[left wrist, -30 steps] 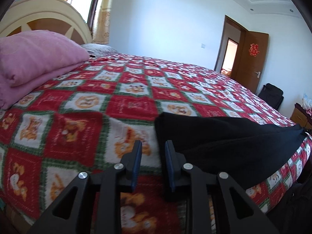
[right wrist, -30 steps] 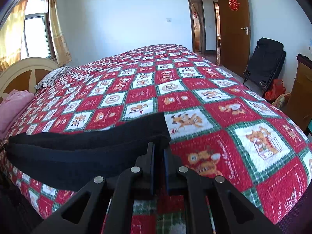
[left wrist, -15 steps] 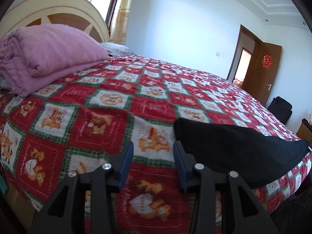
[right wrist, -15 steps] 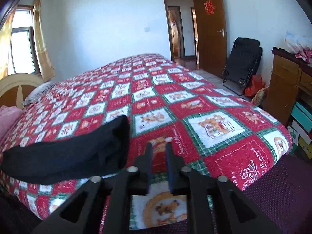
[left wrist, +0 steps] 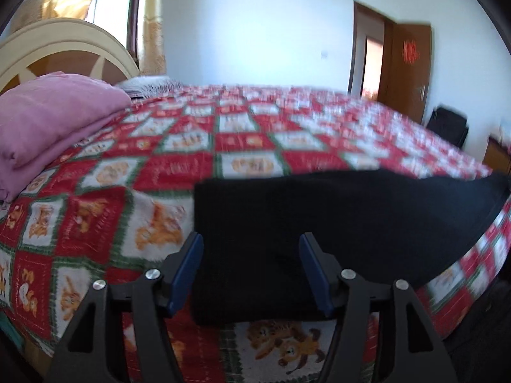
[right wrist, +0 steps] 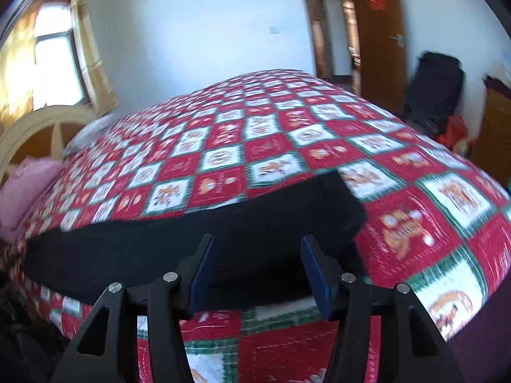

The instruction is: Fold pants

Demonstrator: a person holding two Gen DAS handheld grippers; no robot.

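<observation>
The black pants (left wrist: 335, 220) lie folded lengthwise along the near edge of the bed, on a red, white and green patterned quilt (left wrist: 179, 166). My left gripper (left wrist: 250, 271) is open wide, its blue-padded fingers standing either side of the pants' left end. My right gripper (right wrist: 255, 271) is open wide too, over the right end of the pants (right wrist: 198, 245). Neither gripper holds anything. Both views are motion-blurred.
A folded pink blanket (left wrist: 48, 124) lies at the left by the cream headboard (left wrist: 64, 51). A brown door (right wrist: 377, 28), a black folding chair (right wrist: 437, 89) and a wooden cabinet (right wrist: 495, 127) stand beyond the bed's right side.
Both grippers opened wide and swung back in over the ends of the pants; the right one was shut and off to the right of the pants.
</observation>
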